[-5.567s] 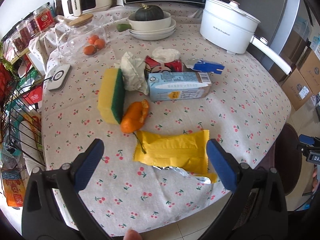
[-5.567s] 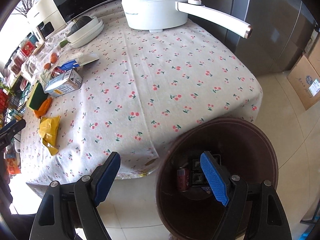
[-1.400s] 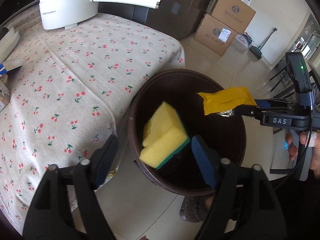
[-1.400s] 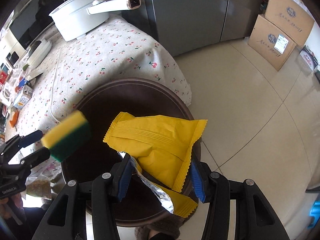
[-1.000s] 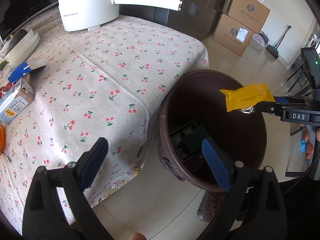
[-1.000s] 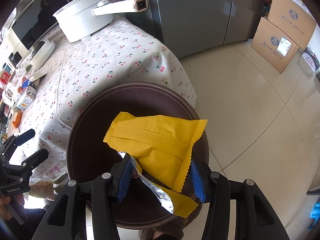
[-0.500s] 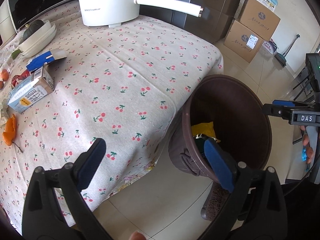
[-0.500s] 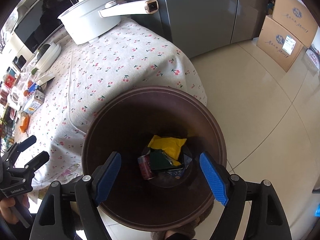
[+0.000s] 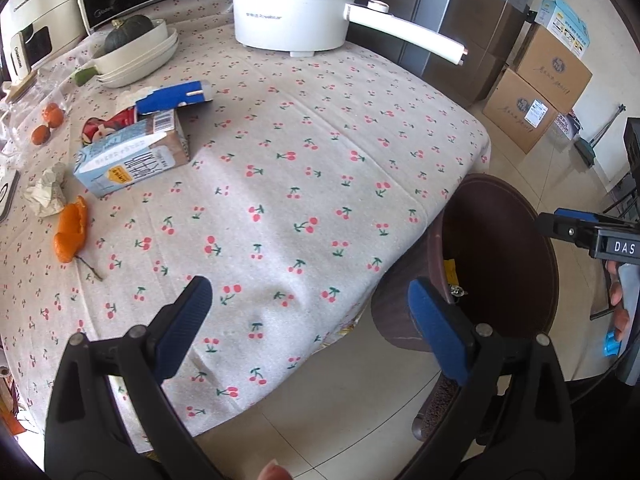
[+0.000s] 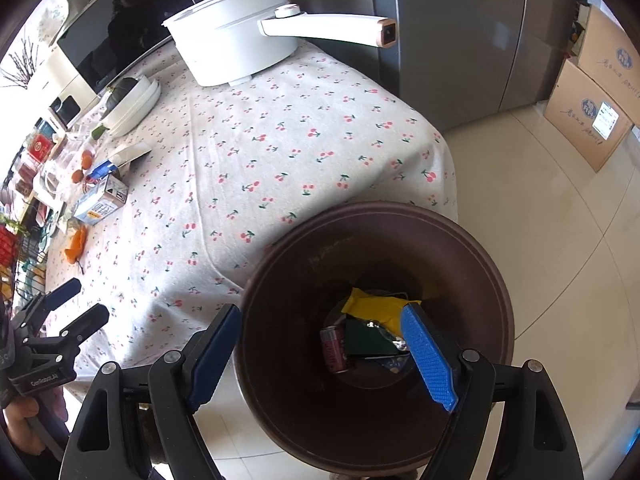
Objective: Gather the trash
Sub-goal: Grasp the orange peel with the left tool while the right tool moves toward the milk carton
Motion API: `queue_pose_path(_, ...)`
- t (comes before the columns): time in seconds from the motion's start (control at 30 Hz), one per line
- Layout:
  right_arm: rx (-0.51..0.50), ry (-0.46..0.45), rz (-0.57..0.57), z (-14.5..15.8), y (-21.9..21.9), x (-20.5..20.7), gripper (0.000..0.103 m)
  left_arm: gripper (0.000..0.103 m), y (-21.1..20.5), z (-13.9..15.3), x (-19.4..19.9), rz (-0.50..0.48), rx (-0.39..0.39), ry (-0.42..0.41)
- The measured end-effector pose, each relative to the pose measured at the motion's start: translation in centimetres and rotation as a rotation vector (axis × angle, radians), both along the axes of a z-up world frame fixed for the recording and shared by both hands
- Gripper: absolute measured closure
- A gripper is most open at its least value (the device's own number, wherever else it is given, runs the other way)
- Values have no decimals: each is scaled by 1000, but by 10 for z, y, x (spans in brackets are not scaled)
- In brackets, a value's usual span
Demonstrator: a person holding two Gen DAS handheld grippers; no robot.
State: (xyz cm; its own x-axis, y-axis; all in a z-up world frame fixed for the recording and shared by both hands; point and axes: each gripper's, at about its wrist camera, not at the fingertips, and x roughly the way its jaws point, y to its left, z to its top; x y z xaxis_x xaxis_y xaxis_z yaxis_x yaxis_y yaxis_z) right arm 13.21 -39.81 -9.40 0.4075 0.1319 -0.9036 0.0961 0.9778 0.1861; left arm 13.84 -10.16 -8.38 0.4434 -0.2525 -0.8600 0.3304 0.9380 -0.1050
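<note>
A brown trash bin (image 10: 472, 240) stands on the floor at the table's corner; it also shows in the left wrist view (image 9: 536, 240). Inside lie a yellow wrapper (image 10: 376, 306), a green sponge (image 10: 364, 340) and a red can (image 10: 334, 348). My right gripper (image 10: 324, 352) is open and empty above the bin. My left gripper (image 9: 312, 320) is open and empty over the table's front edge. On the table lie a light blue milk carton (image 9: 128, 162), an orange peel (image 9: 71, 234), a crumpled tissue (image 9: 47, 194) and a blue wrapper (image 9: 172, 96).
A white electric pot (image 9: 296, 0) with a long handle stands at the back of the cherry-print tablecloth (image 9: 300, 152). Stacked white dishes (image 9: 136, 54) hold a green squash. Cardboard boxes (image 9: 536, 88) and a grey fridge (image 10: 460, 32) stand beyond the table.
The sponge left my left gripper and the yellow wrapper left my right gripper; both now lie in the bin. My left gripper has swung back toward the table.
</note>
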Motion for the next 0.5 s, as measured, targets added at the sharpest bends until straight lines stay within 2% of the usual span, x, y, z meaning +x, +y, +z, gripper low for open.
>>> queue_pose_path(0.5,12,-21,97,12,82,34,19,5,102,10,19,210,-25,12)
